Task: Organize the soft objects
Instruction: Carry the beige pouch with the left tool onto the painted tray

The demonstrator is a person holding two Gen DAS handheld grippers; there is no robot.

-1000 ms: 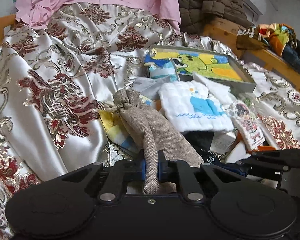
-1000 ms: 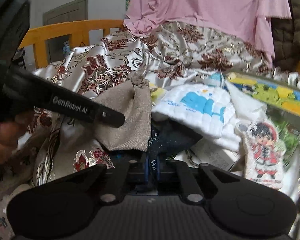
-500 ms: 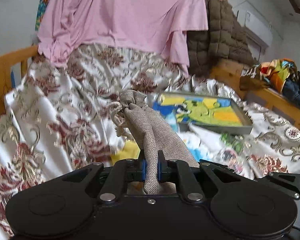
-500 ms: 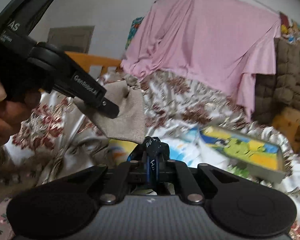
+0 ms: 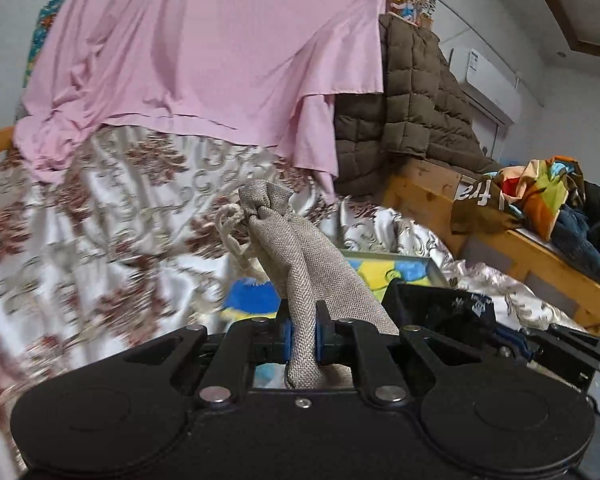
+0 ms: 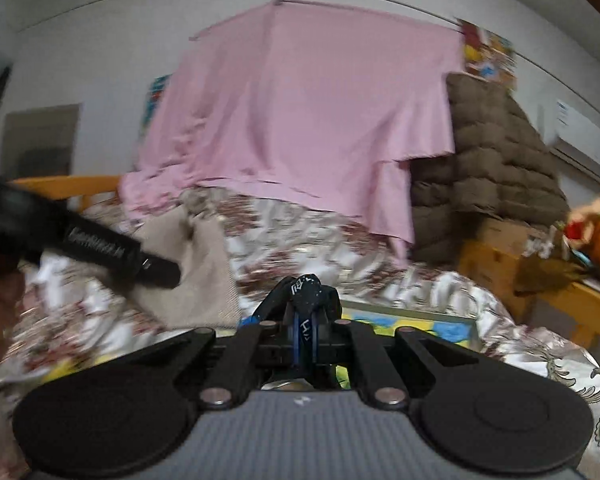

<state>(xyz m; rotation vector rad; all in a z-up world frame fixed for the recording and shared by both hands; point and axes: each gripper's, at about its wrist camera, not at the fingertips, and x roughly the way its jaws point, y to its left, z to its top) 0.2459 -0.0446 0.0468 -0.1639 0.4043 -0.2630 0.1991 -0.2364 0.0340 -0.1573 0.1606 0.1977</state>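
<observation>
While the left gripper (image 5: 302,334) was clamped on a beige woven drawstring pouch (image 5: 300,256) and the right gripper (image 6: 303,330) pinched a dark speckled fabric piece (image 6: 306,286), both aloft above the floral satin bedspread (image 5: 100,240), the carrying step seemingly called for a destination next.

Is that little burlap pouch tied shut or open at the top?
Shut. The burlap pouch has its neck cinched by a cord; the left hand-held gripper pinches its lower end.

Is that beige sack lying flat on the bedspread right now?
No, the burlap pouch is pinched in the left tool and stands up above the patterned bedspread.
</observation>
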